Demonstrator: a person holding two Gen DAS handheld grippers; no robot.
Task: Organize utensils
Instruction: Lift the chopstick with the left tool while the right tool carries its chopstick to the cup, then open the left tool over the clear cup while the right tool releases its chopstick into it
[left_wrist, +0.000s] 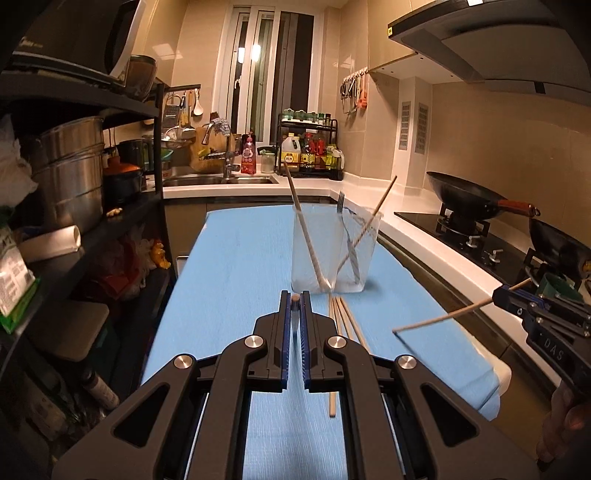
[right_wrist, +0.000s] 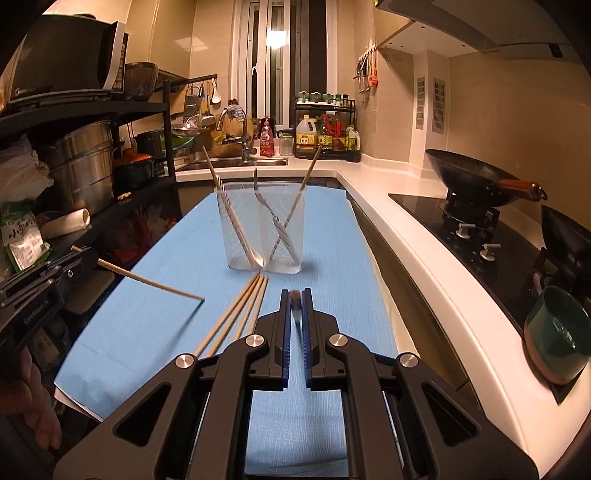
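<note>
Holding: we have one chopstick (right_wrist: 151, 282) clamped in the left gripper (left_wrist: 294, 301), another (left_wrist: 443, 317) in the right gripper (right_wrist: 294, 297).
Cup (right_wrist: 264, 229): straight ahead — far end of the blue mat (right_wrist: 155, 325).
Axes: both sticks crosswise — must tip upright.
Spare sticks (right_wrist: 240, 310): flat before the cup.

A home kitchen: sink (left_wrist: 218, 180), wok (left_wrist: 469, 199) on gas hob (left_wrist: 476, 236), condiment rack (left_wrist: 308, 147).

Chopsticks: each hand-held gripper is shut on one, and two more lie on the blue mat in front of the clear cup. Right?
Not quite: three chopsticks lie on the mat, not two; the right wrist view shows it. Both the left hand-held gripper and the right hand-held gripper each grip one.
</note>
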